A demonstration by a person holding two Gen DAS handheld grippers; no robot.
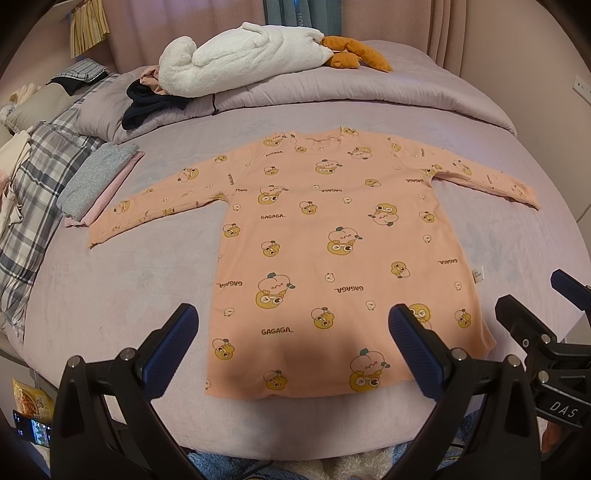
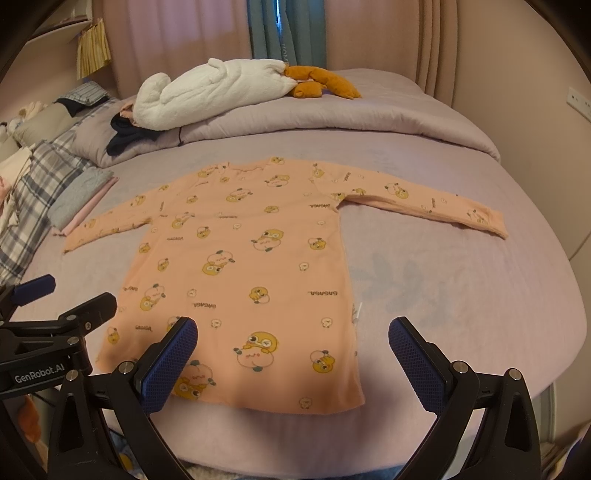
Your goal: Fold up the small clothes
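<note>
We hold each hand-held gripper, left (image 1: 293,332) and right (image 2: 293,343), wide and empty above the flat peach shirt (image 1: 332,236); pinching the bed sheet (image 1: 110,295) too could drag the shirt crooked.

Home bedroom, bed (image 1: 110,295) with lilac cover, plush goose (image 1: 236,59), curtains (image 2: 288,33)

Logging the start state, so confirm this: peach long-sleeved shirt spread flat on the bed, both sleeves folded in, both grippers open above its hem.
Wrong on the sleeves: in the left wrist view the peach shirt has both stretched out sideways, unfolded. It does lie flat on the bed, left gripper and right gripper open.
</note>
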